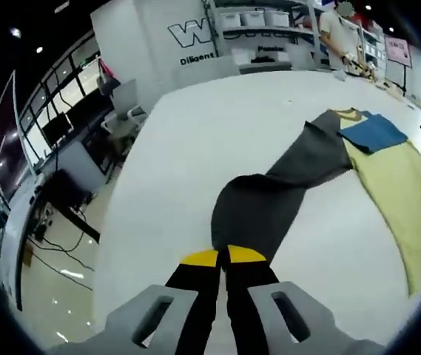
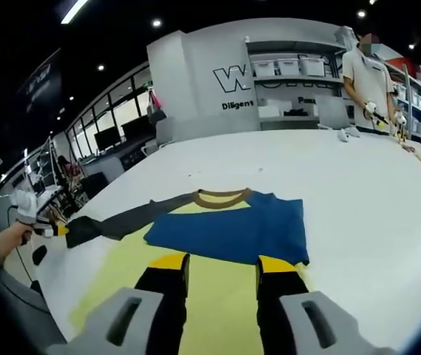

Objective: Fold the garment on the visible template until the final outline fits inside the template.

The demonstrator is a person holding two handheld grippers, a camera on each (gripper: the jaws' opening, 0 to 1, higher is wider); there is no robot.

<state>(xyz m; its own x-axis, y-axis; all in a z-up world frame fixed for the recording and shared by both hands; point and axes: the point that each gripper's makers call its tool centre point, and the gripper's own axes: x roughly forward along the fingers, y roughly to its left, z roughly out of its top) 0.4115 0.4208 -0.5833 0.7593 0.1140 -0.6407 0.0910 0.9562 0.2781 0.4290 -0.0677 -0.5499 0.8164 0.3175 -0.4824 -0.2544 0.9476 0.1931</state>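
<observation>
The garment lies flat on the white table (image 2: 358, 192). It has a brown collar (image 2: 221, 197), a blue panel (image 2: 232, 229) and a long grey sleeve (image 1: 269, 200). A pale yellow sheet (image 2: 217, 303) lies under it, and I cannot tell garment from template there. My left gripper (image 1: 223, 257) is shut on the end of the grey sleeve, which stretches out to the left of the body. The same gripper (image 2: 56, 229) appears in the right gripper view, held by a hand at the sleeve's tip. My right gripper (image 2: 222, 262) hovers open over the yellow area just below the blue panel, holding nothing.
A person (image 2: 369, 81) stands at the far right end of the table by shelves with white bins (image 2: 284, 68). The table's left edge (image 1: 132, 192) drops to a floor with desks and monitors (image 1: 62, 133). Bare white tabletop surrounds the garment.
</observation>
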